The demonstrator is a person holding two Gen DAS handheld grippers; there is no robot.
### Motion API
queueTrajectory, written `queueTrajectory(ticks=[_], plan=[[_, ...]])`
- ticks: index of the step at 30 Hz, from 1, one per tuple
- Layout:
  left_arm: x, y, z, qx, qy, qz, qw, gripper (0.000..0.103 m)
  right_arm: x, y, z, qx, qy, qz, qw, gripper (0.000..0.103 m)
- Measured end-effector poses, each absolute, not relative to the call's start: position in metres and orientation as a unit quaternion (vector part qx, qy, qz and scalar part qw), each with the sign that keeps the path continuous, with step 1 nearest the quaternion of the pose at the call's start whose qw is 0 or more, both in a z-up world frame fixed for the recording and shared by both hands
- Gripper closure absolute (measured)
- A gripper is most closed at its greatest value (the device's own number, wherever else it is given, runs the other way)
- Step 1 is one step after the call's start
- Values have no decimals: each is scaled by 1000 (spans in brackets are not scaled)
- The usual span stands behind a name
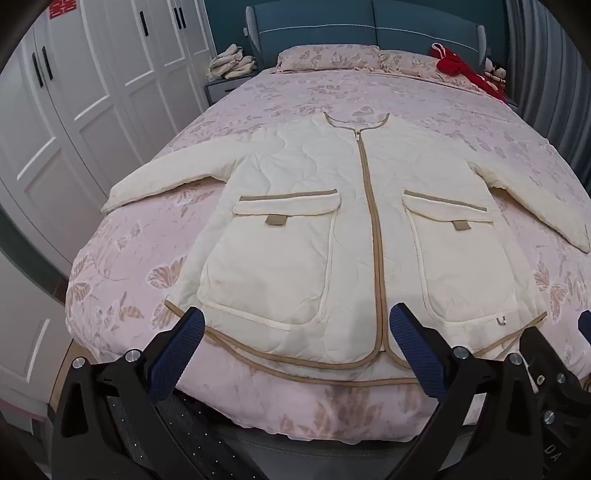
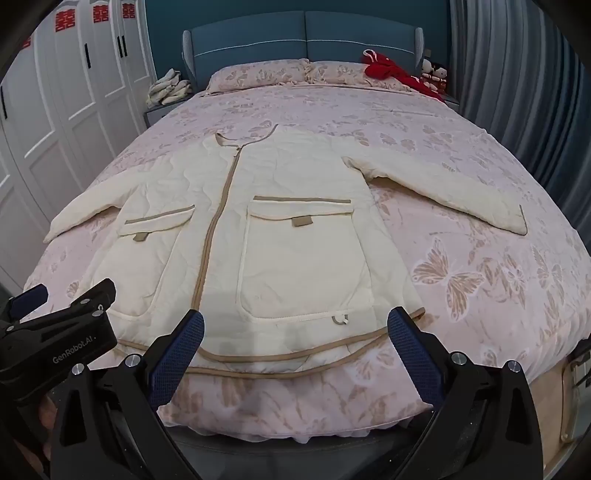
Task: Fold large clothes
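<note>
A cream quilted jacket [image 1: 295, 221] with tan trim, a closed zip and two big flap pockets lies flat, front up, on the pink bed, sleeves spread to both sides. It also shows in the right wrist view [image 2: 295, 251]. My left gripper [image 1: 297, 332] is open and empty, hovering just before the jacket's hem at the foot of the bed. My right gripper [image 2: 295, 332] is open and empty, beside the left one, over the hem's right half. The right gripper's body shows at the left view's right edge [image 1: 546, 369]; the left gripper's body shows in the right view [image 2: 62, 332].
The bed [image 1: 406, 92] has a pink butterfly quilt and a blue headboard [image 2: 306, 33]. White wardrobes [image 1: 74, 92] stand to the left. Folded clothes [image 1: 232, 61] sit on a nightstand. A red garment [image 2: 391, 72] and dolls lie by the pillows. Grey curtains [image 2: 517, 74] hang to the right.
</note>
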State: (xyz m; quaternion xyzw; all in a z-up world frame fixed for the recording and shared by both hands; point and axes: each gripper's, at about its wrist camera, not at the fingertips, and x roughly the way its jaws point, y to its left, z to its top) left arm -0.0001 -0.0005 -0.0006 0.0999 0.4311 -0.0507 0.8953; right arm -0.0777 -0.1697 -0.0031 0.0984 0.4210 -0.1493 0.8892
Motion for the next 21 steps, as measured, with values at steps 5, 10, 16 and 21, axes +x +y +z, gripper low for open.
queueTrajectory(ticks=[5,10,16,21], plan=[[-1,-3,-3,98,440,-51,891,5,-77,-164,-5,93,424,-148,888,5],[-3,-1,-8,95,438,-48,892,5,-75,-165,-2,80,422,-148,891,5],[6,3,-1,92,444,-45,890,5,-73,-160,-1,75,421,-150,892,5],[7,5,0,86,445,-43,890,5,-73,-160,0,74,419,-150,892,5]])
